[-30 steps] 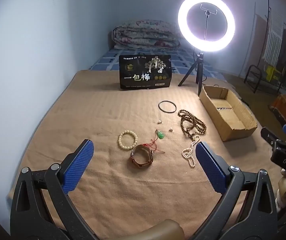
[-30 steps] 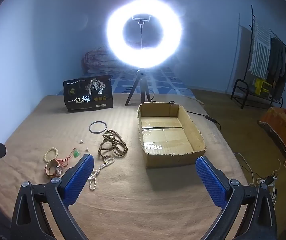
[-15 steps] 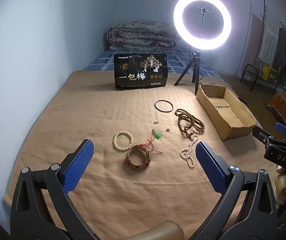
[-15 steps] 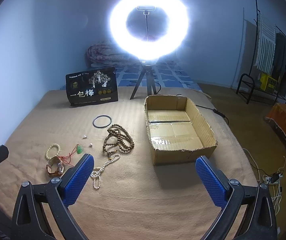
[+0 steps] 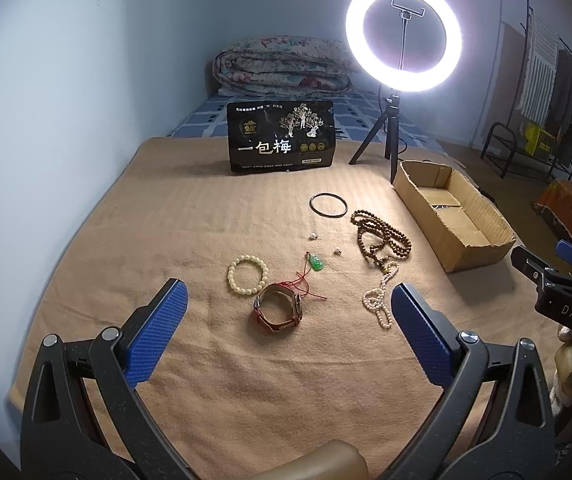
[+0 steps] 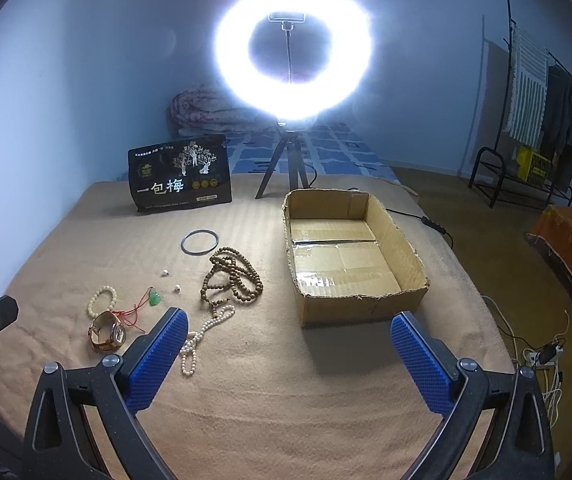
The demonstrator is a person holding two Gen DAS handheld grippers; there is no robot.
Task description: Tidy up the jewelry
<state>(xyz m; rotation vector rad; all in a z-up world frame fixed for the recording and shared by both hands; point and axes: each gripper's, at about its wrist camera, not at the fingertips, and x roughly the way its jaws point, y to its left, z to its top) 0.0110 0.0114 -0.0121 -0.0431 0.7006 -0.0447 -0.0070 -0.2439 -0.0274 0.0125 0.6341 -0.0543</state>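
Jewelry lies spread on the tan blanket [image 5: 205, 216]: a brown-strap watch [image 5: 278, 313], a cream bead bracelet [image 5: 247, 273], a green pendant on red cord [image 5: 317, 264], a white pearl strand [image 5: 380, 298], brown wooden beads [image 5: 382, 238], a black bangle [image 5: 328, 205] and two small earrings [image 5: 314, 235]. An open cardboard box [image 6: 350, 256] stands to their right, with no jewelry in it. My left gripper [image 5: 286, 336] is open and empty, hovering just before the watch. My right gripper [image 6: 286, 356] is open and empty, in front of the box and the pearls [image 6: 201, 334].
A black snack bag [image 5: 280, 136] stands upright at the back. A lit ring light on a tripod [image 5: 402, 36] stands behind the box. A folded quilt [image 5: 281, 66] lies on the bed behind. A clothes rack [image 6: 542, 120] stands far right; cables [image 6: 542, 356] lie on the floor.
Both grippers have drifted slightly; the jewelry and box sit a little further left in the left view and further right in the right view. Nothing was picked up.
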